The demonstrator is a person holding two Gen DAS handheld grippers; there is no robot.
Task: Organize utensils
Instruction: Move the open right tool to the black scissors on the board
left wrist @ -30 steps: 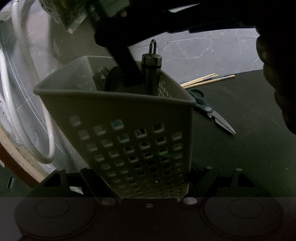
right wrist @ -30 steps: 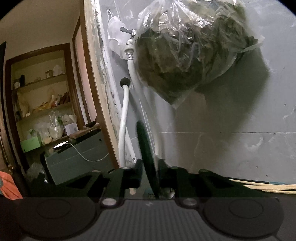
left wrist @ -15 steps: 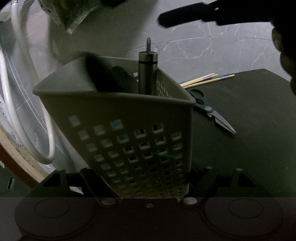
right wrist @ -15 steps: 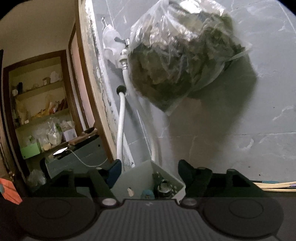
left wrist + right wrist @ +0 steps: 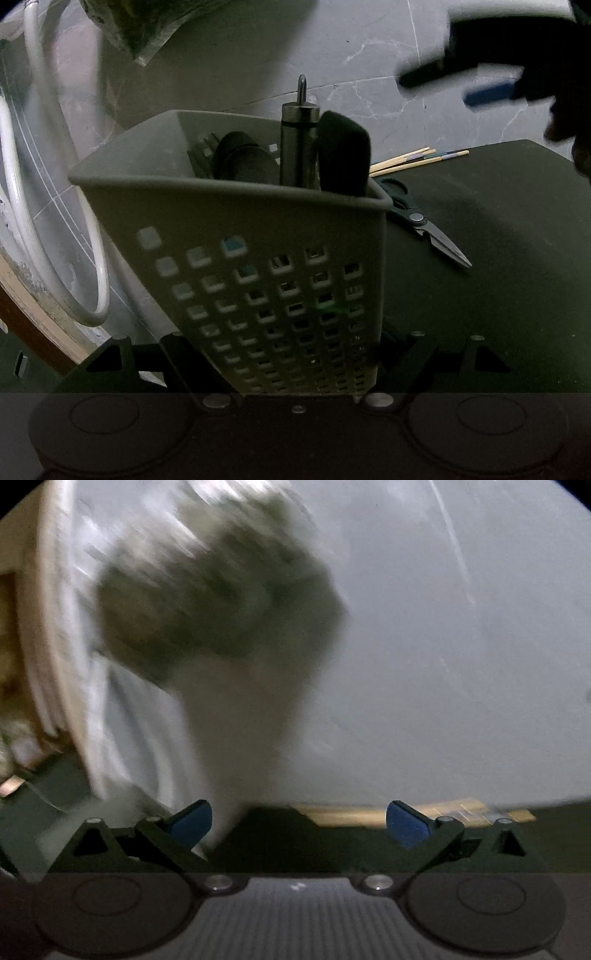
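Utensils (image 5: 299, 144) stand in the basket (image 5: 236, 221), tilted because the left gripper (image 5: 295, 369) clamps it; right gripper (image 5: 297, 821) jaws are opening, nothing between them.

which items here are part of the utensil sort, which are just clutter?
Job:
- utensil caddy, gripped by left claw
- steel handle and black handle in it
- chopsticks
- scissors

Clutter:
- white hose
- bagged greens

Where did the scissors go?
In the left wrist view, the scissors lie on the dark table, right of the utensil basket, just in front of the chopsticks.
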